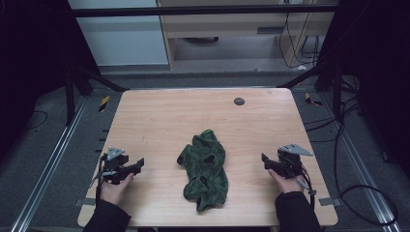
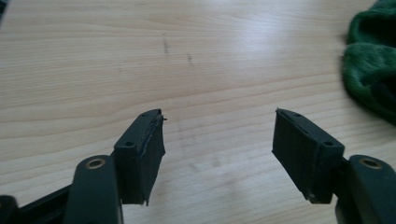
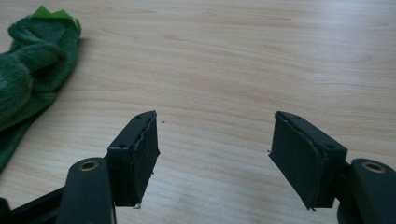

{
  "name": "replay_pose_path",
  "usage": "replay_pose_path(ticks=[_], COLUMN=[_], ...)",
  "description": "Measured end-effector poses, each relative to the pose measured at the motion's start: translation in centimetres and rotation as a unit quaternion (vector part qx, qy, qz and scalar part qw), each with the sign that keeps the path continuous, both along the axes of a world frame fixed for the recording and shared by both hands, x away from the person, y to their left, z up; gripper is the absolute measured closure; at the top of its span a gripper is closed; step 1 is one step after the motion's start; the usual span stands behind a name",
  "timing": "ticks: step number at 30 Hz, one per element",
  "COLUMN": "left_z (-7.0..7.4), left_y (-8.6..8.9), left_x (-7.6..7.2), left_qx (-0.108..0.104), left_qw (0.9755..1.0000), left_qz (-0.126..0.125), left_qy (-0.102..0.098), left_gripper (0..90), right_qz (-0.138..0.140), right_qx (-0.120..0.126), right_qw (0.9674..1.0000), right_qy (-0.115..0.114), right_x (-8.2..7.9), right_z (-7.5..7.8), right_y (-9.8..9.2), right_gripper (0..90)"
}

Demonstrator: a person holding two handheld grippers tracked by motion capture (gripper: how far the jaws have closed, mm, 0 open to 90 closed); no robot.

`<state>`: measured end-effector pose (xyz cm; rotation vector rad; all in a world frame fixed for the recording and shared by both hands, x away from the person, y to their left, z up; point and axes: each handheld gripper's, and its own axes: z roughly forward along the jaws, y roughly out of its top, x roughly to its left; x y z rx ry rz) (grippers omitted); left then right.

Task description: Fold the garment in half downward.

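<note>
A crumpled green cloth (image 1: 205, 170) lies near the middle of the wooden desk (image 1: 159, 116), between the two grippers and apart from both. The left gripper (image 1: 138, 164) and the right gripper (image 1: 265, 160) rest low at either side, fingers (image 2: 140, 154) spread wide and holding nothing. The step in hand appears to be the approach: each gripper should close in on an outer edge of the cloth, fingers kept wide until a single layer lies between them.

Cloth (image 1: 205, 169): dark green. Bench (image 1: 159, 121): light wood grain. Left hand-held gripper (image 1: 140, 163) and right hand-held gripper (image 1: 264, 158): black.
</note>
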<state>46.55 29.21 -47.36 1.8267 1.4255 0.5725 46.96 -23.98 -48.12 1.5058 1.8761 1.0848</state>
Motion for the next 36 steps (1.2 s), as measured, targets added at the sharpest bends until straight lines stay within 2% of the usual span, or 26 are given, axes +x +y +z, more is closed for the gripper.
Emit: replay_pose_path(ticks=[5,13,15,19,28,36], left_z=[0.0,0.9,1.1,1.6,2.7,4.1], left_y=[-0.8,-1.1,-1.3,-1.8,-3.9,-5.8], left_x=[-0.1,-0.2,-0.1,0.2,1.3,2.9], left_qx=[-0.003,-0.015,-0.012,-0.010,0.015,0.014], left_qw=[0.9997,0.9993,0.9991,0.9988,0.9973,0.9954], left_qz=[-0.019,-0.035,-0.040,-0.048,-0.069,-0.086], left_qy=[0.013,0.000,-0.001,-0.005,-0.022,-0.039], left_gripper=[36.7,41.8,43.5,44.6,45.9,47.0], right_qz=[0.013,0.048,0.065,0.078,0.097,0.112], right_qx=[0.008,0.010,0.006,0.004,0.011,0.012], right_qw=[0.9999,0.9988,0.9978,0.9969,0.9950,0.9932], right_qy=[-0.002,-0.008,-0.008,-0.011,-0.022,-0.028], right_x=[-0.2,-0.3,-0.2,0.1,0.9,2.2], right_z=[0.2,1.2,1.7,2.3,3.8,4.9], right_y=[0.1,1.5,2.3,2.9,4.3,6.1], right_gripper=[33.1,35.7,35.9,35.7,37.0,38.0])
